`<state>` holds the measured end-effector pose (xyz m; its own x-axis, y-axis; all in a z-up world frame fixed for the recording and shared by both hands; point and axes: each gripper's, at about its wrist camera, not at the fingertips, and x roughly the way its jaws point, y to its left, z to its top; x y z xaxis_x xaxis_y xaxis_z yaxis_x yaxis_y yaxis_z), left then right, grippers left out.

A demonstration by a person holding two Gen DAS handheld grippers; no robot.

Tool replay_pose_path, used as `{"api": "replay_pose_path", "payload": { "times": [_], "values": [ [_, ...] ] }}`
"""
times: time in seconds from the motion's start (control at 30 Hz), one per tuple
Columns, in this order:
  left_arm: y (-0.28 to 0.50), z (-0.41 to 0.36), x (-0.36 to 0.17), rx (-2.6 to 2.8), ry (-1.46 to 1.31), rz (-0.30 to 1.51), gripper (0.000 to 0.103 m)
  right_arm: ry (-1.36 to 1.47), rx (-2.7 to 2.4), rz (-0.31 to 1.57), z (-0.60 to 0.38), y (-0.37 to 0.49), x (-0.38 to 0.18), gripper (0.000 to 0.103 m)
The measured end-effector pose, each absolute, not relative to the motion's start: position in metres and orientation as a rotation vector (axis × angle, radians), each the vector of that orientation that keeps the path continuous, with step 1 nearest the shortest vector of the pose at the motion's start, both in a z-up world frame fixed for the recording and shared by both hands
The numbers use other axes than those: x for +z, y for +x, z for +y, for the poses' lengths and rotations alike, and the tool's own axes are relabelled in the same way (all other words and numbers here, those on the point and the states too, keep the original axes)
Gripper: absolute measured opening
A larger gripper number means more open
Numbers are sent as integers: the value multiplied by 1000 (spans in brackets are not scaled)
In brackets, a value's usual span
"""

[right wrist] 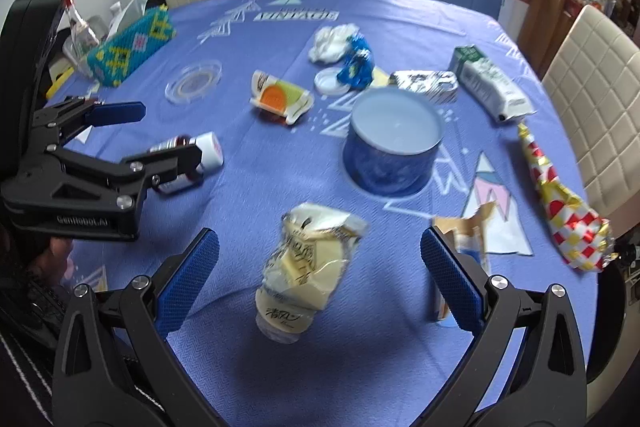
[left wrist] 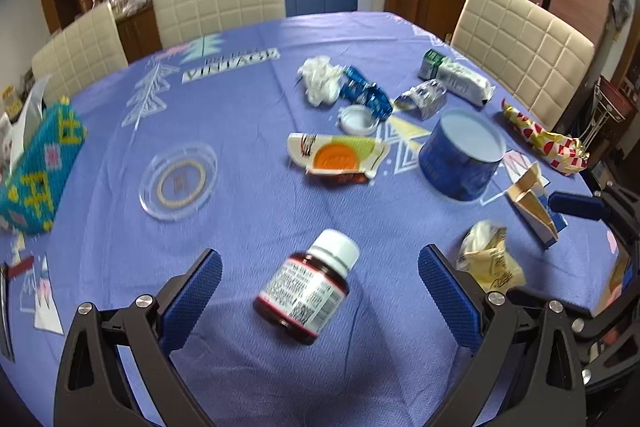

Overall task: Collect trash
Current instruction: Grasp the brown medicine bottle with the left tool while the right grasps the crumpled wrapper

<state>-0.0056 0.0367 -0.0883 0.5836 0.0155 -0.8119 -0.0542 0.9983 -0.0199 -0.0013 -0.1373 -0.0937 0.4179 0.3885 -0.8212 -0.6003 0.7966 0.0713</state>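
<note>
The left gripper (left wrist: 320,291) is spread wide and holds nothing. A brown pill bottle (left wrist: 306,287) with a white cap lies on its side between the two fingers, touching neither, the cap pointing away from the gripper. To take it well, I think the fingers should come lower and close on the middle of the labelled body, not on the cap, because a round bottle rolls easily on the cloth. The label has small print and a barcode, too blurred to read.

Far ahead of this gripper, on the blue tablecloth (left wrist: 240,131), I can read the word "VINTAGE"; the smaller line above it I cannot make out.

The right gripper (right wrist: 320,275) is also released and empty. A crushed yellow bottle (right wrist: 308,263) lies between its fingers, the cap end toward the gripper. It looks soft and light, so a gentle close across the crumpled middle should be enough; a hard squeeze may push it out. It carries some writing, which I cannot read.

Just right of the right finger lies a torn carton (right wrist: 460,243), near enough to be caught by mistake. Ahead stands a blue tub (right wrist: 394,143).

In the right view, the body of the left gripper shows a printed name, something like "GenRobot.AI".
</note>
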Motion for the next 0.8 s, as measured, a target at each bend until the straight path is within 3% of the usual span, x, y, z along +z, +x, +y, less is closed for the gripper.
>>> {"api": "replay_pose_path", "payload": {
  "times": [0.2, 0.27, 0.37, 0.43, 0.47, 0.8],
  "values": [
    [2, 39, -110, 53, -55, 985, 96, -192, 624, 1028, -139, 8, -119, 80],
    [1, 39, -114, 52, -61, 993, 95, -165, 625, 1058, -141, 13, -125, 66],
    [1, 36, -120, 61, -22, 1005, 82, -153, 632, 1077, -143, 16, -133, 47],
    [4, 35, -127, 63, -20, 1034, 59, -142, 662, 1067, -146, 16, -132, 39],
    [6, 36, -129, 66, -21, 1044, 57, -140, 666, 1063, -147, 17, -133, 35],
    [23, 12, -91, 8, 6, 925, 57, -143, 588, 900, -175, 23, -94, 29]
  ]
}}
